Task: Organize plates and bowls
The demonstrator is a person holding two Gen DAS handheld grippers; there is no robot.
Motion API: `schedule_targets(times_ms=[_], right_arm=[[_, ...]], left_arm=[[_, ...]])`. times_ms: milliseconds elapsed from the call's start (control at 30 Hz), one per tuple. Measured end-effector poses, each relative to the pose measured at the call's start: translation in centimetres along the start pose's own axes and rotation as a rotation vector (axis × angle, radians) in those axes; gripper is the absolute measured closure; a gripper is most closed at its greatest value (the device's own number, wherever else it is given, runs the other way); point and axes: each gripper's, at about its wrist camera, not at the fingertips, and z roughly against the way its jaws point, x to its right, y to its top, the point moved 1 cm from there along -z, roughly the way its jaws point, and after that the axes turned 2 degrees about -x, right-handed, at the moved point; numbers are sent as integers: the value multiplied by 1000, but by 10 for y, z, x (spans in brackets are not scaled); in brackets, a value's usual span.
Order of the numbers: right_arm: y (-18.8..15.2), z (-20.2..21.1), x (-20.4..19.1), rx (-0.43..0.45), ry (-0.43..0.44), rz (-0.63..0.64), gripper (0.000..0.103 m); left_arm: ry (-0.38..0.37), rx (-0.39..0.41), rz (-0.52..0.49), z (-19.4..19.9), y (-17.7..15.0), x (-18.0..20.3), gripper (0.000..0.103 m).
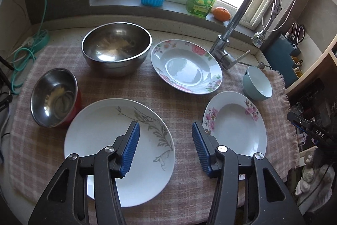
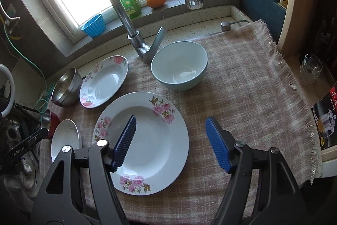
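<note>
Hovering over the checked cloth [image 1: 179,98] on the counter, your left gripper [image 1: 165,130] had its fingers apart and empty above the leaf-pattern plate [image 1: 101,140]; your right gripper [image 2: 170,122] gaped, holding nothing, over the pink-flowered plate [image 2: 155,140].

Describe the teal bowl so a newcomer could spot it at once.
Find the tall chrome faucet under the window. At its base, on the checked cloth, sits the teal bowl, just behind the nearest floral plate. It is the only ceramic bowl, pale teal outside and white inside; the other bowls are steel.
</note>
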Motion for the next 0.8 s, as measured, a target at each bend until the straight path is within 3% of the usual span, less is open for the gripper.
schedule_targets(times_ms=[67, 133, 300, 800], right_arm=[[-2, -11, 6, -35, 26, -6, 36], [-2, -20, 12, -68, 49, -13, 44], [1, -41, 23, -143, 114, -27, 58], [7, -89, 42, -294, 267, -76, 71]], left_arm=[[-19, -29, -9, -11, -3, 8, 61], [-31, -58, -20, -22, -7, 15, 70], [-68, -123, -34, -45, -11, 28, 80], [-145, -237, 38, -89, -13, 42, 88]])
